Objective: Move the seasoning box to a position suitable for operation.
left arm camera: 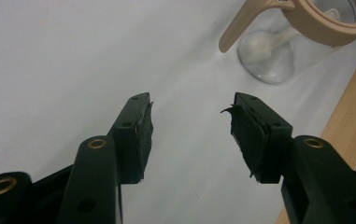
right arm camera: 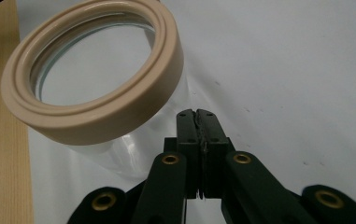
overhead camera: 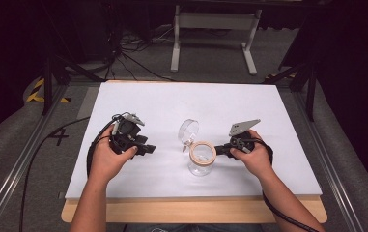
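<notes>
A clear glass jar with a beige ring around its mouth stands near the middle of the white board. Its clear lid is swung open behind it. My right gripper is shut with nothing between its jaws. Its tip is close against the jar's right side, just under the ring; I cannot tell whether it touches. In the right gripper view the shut jaws point past the glass wall. My left gripper stands open and empty, left of the jar. Its jaws hover over bare white board, with the lid and ring farther off.
The white board lies on a wooden table whose front edge runs along the near side. Cables trail from both grippers off the board. A white metal stand and dark floor lie beyond the far edge.
</notes>
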A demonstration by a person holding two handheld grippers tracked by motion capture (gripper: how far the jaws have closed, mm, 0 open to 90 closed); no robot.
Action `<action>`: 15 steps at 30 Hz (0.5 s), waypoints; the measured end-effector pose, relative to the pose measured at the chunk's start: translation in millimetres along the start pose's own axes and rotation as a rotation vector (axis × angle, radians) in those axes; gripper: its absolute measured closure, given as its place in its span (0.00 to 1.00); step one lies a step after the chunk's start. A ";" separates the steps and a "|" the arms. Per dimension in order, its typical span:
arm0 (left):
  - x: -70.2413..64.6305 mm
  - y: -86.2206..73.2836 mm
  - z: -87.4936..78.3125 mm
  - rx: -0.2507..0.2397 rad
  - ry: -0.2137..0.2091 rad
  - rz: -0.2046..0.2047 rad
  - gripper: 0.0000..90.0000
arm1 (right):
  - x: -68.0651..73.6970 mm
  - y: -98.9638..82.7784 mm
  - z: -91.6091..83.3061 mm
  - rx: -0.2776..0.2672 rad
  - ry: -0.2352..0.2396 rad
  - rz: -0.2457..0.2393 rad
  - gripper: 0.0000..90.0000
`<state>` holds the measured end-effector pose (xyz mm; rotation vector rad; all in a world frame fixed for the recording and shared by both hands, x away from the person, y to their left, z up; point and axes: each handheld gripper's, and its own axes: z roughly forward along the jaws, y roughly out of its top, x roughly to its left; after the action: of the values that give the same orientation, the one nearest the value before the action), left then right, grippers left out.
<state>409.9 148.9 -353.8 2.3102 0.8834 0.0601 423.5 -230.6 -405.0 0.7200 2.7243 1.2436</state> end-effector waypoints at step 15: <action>-0.6 2.8 1.4 -0.009 -0.003 0.017 0.57 | 3.1 -1.9 3.2 0.047 0.027 0.013 1.00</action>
<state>411.4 146.2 -353.1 2.3091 0.8602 0.0682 420.7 -228.1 -408.1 0.7323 2.7835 1.2044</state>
